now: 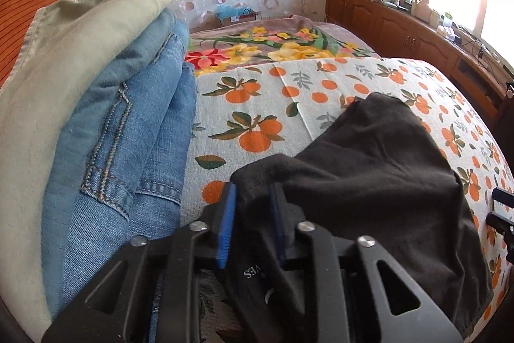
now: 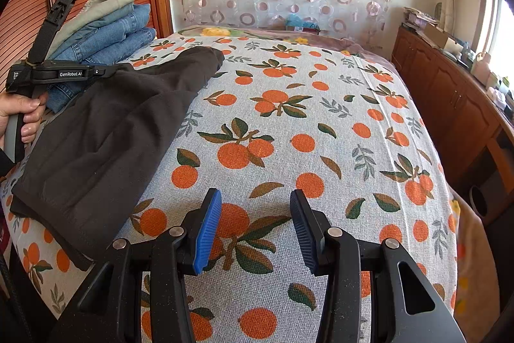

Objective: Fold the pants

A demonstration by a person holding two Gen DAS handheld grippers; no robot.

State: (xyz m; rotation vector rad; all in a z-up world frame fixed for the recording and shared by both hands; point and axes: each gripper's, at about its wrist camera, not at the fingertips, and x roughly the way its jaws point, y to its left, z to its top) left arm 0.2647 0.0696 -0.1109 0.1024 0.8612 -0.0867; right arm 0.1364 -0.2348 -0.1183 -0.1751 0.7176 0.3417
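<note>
Three risks from this state, plus status:

- Status: left gripper (image 1: pixel 252 211) is clamped on a bunched edge of the black pants (image 1: pixel 369 169); printed label shows between the pads. Right gripper (image 2: pixel 255 227) hangs with jaws apart, nothing in them, over bare bedspread (image 2: pixel 321 124).
- Location: pants lie on the bedspread at 9–10 o'clock in the right view, already folded over, far end reaching toward the stack (image 2: pixel 106 28) of jeans and khaki at 10 o'clock.
- Risk 1: grip looks like a small pinch of bunched cloth. Likely catches only the top layer; lower layers would sag and undo the fold on a lift.
- Risk 2: one-handed hold. Right side of pants is unsupported, so any drag probably skews the fold and wrinkles it.
- Risk 3: stack sits just beside the left gripper at 9 o'clock in the left view. A swing that way could knock it over.
- Risk 4: dragging cloth across the bedspread may ruck it up.
</note>
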